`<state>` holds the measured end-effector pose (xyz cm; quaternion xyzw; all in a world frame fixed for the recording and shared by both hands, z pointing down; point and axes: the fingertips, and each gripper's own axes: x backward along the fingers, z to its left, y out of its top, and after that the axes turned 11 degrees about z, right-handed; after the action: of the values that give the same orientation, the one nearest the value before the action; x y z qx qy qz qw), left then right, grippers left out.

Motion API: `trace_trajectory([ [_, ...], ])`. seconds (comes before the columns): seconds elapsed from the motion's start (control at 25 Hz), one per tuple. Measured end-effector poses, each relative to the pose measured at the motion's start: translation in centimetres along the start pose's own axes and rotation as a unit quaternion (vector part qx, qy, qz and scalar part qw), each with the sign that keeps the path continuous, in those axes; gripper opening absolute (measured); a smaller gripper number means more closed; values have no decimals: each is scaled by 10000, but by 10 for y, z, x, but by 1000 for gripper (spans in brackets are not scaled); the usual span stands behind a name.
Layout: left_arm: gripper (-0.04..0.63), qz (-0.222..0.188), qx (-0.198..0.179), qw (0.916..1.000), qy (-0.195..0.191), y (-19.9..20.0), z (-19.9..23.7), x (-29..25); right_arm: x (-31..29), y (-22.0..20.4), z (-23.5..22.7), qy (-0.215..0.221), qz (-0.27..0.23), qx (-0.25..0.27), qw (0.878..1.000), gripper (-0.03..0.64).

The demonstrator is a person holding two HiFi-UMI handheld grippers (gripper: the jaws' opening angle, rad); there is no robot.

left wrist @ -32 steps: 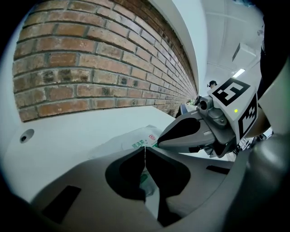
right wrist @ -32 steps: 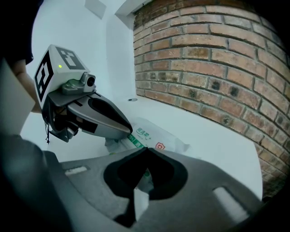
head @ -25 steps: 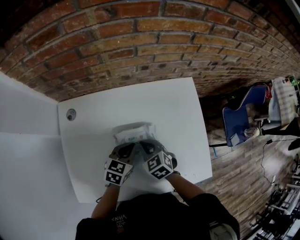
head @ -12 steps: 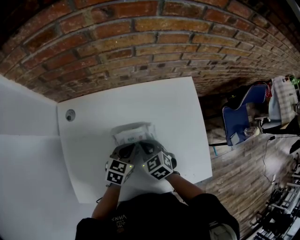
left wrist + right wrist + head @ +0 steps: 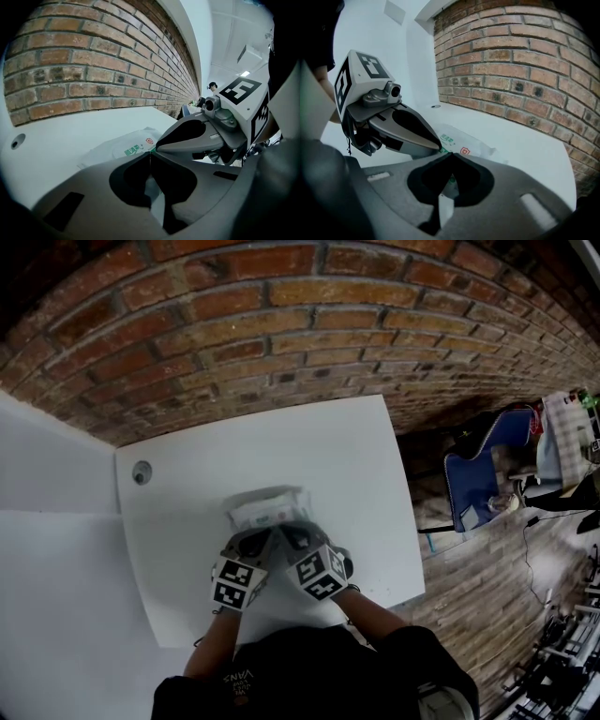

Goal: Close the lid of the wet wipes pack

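**A:** Where the left gripper (image 5: pixel 150 153) comes to its tip, how do the two halves sit?

**B:** Pressed together. The smooth, curved grey plastic jaws meet in one thin seam. Through the rounded hollow behind the tip you can see a strip of the wet wipes pack (image 5: pixel 123 149).

**A:** And the right gripper (image 5: pixel 451 154)?

**B:** Much the same: its jaws are drawn together to a point, and that point is down on the near end of the pack. The two noses come in at an angle and almost meet, like a wedge.

**A:** What is the pack like?

**B:** It's a soft white pouch of crinkly film with green print and a small red shield badge. It lies flat near the middle of the table (image 5: pixel 328 456), just ahead of the person. I cannot make out the lid — the grippers cover that end.

**A:** And around it?

**B:** The table is smooth matte white with rounded corners, and it has a small round hole (image 5: pixel 142 470) near its far left corner. Behind it stands a rough red-brown brick wall (image 5: pixel 281 315) with pale mortar. Off to the right are a plank floor (image 5: pixel 478 587) and a blue chair (image 5: pixel 483 470).
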<state>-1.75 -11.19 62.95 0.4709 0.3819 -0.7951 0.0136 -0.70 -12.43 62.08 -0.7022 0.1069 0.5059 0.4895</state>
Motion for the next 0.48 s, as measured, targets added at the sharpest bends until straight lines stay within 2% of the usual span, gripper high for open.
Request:
trace_trajectory([
  [0.2,2,-3,-32,10000,-83,3,-5,5,3,2,-2,-100,-41,-97,9999,-2],
  [0.48,2,-151,-138,9998,-4,5,-1,14,13,7,-8,-271,-120,-220,9993,-2],
])
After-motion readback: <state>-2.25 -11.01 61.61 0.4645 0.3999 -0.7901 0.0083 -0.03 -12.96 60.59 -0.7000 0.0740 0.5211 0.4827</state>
